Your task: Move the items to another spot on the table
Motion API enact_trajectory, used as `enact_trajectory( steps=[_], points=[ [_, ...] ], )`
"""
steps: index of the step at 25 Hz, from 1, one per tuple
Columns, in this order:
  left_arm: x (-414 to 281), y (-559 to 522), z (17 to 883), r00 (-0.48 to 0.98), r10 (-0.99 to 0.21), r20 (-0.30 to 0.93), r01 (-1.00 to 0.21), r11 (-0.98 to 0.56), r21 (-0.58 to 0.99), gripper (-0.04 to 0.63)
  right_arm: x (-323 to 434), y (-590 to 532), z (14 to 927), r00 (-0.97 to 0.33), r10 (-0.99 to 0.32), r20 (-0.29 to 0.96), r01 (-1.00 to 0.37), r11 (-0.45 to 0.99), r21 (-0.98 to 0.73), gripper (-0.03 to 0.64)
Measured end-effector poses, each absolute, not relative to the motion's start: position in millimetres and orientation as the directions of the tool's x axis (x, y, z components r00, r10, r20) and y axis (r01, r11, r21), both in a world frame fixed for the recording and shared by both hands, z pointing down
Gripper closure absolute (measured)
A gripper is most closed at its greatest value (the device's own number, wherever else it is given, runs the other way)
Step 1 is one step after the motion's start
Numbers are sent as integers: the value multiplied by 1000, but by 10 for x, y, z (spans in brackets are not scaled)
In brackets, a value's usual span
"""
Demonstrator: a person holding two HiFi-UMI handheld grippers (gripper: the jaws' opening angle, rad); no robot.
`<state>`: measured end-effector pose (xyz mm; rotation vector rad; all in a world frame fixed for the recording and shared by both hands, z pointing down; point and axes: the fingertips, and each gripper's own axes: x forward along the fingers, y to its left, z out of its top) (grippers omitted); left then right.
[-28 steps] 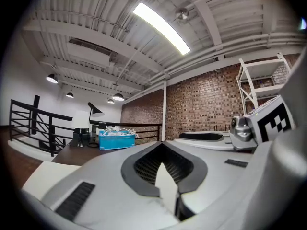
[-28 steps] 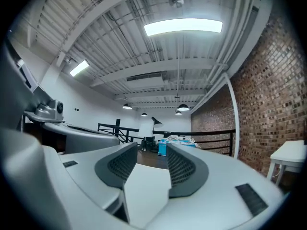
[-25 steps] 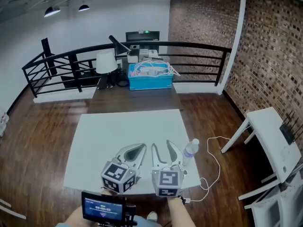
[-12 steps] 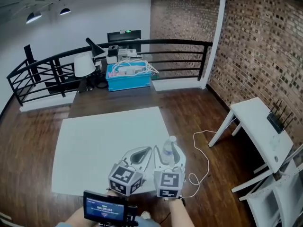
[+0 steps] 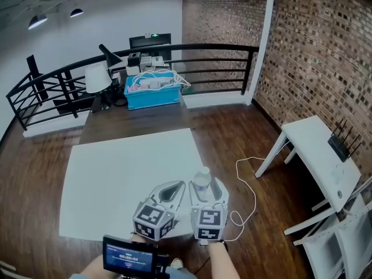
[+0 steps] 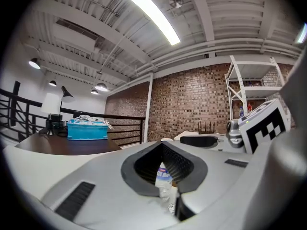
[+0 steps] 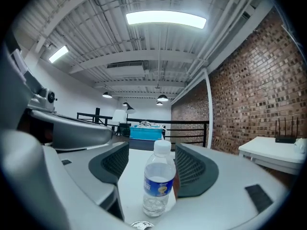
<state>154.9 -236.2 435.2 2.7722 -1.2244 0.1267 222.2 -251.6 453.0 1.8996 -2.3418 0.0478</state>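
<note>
Biggest worry here is a tip-over. The water bottle point(image 5: 201, 179) stands upright inside the wide-open jaws of the right gripper point(image 5: 203, 183), and those jaws have just been opening, so nothing is pressing on it. In the right gripper view the bottle point(image 7: 157, 186) looks off-centre and closer to the right-hand pad. If the jaws close from here, I reckon one pad hits first and shoves it sideways instead of pinching it. Same thing if the hand drifts while it's parked around it.

It's a light, skinny bottle, so it probably won't take much. It also sits near the right edge of the white table point(image 5: 116, 167), close to the front corner. A knocked-over bottle could easily roll off onto the wooden floor point(image 5: 244, 138). Thin plastic may also squash or slip if it's grabbed too hard or too high up near the cap.

The left gripper point(image 5: 181, 185) is right beside the right one. Its jaws are closed tip to tip with nothing in them, and you can just see the bottle through the oval gap. Two grippers that close together could bump each other.

The bottle itself is small and clear, with a white screw cap, a blue label round the middle and some water in it. It looks undented.
</note>
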Motion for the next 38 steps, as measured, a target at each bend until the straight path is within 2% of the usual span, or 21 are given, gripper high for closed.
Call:
enact_trajectory(
  steps=[5,14,20,23,25,32,38],
  points=[
    [1539,-2435,4564,664,-732,151,-746,-662,69,580,2279,-2664,4855,-202,-966,160,-978,206,14,256],
    [1536,-2687,4761,651,-736,188,-756,-650,73,580,2328,-2952,5272,-212,-956,201,-977,209,-37,256],
    [1578,-2798,4824,650,-730,212,-756,-649,84,580,2254,-3053,5435,-262,-935,241,-965,260,-41,256],
    [1634,-2827,4835,649,-729,220,-756,-649,82,580,2234,-3077,5470,-291,-925,245,-955,294,-23,268],
    [1648,-2836,4860,651,-725,224,-754,-651,85,580,2228,-3087,5451,-291,-929,229,-955,297,-12,314],
    [1639,-2857,4869,647,-729,225,-758,-647,84,580,2244,-3107,5452,-271,-942,198,-961,275,-5,321],
    [1602,-2855,4866,646,-732,218,-759,-646,84,580,2249,-3125,5467,-265,-939,218,-962,273,7,322]
  ],
)
